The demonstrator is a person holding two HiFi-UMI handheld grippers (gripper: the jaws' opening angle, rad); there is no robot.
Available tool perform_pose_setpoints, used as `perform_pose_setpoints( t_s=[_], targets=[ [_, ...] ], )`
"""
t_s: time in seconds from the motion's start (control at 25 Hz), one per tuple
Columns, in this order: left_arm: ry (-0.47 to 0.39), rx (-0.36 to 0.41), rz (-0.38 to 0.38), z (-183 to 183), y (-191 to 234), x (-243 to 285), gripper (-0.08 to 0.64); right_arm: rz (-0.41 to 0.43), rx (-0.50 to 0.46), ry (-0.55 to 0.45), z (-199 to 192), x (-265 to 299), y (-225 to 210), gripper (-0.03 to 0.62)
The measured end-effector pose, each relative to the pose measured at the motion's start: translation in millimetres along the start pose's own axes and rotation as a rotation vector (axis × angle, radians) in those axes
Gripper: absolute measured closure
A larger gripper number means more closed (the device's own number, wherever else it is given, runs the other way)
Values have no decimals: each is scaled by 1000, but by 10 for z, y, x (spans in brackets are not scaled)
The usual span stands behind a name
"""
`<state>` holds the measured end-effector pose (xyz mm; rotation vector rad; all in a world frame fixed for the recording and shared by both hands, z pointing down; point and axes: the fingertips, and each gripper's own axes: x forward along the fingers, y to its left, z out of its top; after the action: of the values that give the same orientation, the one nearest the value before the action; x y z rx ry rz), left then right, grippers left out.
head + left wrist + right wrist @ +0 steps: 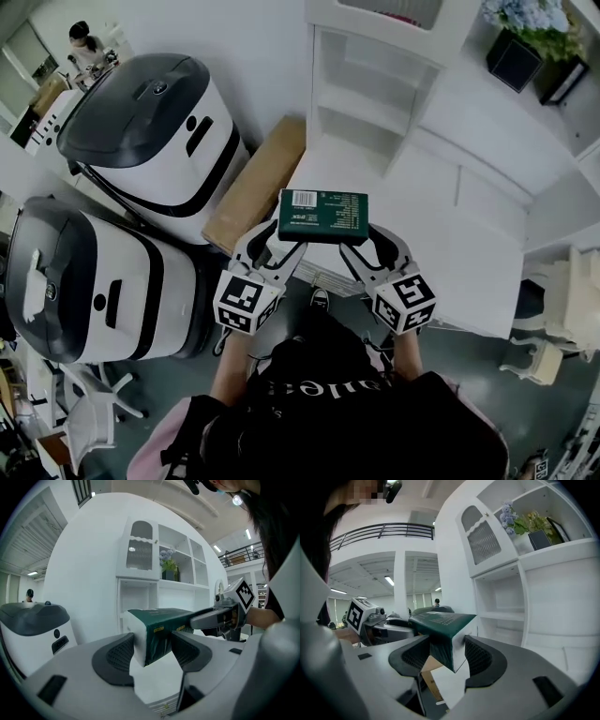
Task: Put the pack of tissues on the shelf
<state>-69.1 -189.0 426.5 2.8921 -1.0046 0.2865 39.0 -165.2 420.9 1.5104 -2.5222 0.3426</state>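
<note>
- Left tongs (278,246) and right tongs (370,248) are pinching opposite ends of the pack of tissues (323,216), balancing it level.
- It is hanging just short of the shelf (375,103).

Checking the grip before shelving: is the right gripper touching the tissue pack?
Touching. The right gripper view shows the right gripper clamped on the pack's end.
</note>
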Motion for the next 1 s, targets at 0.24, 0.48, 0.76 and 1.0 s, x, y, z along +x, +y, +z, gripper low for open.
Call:
perform_pose_setpoints(
  t_s=[0.24,0.48,0.76,1.0],
  targets=[
    [-1,26,-26,239,320,710,299,-27,8,-25,266,372,-635,333],
    [4,34,-58,400,454,1282,299,-71,-9,-42,439,547,-1152,333],
    [-4,56,-83,559,528,1708,299,-109,-23,-65,593,642,-1537,333],
    [-7,68,-112,652,633,1972,299,-154,-43,-76,714,742,-1747,333]
  ],
)
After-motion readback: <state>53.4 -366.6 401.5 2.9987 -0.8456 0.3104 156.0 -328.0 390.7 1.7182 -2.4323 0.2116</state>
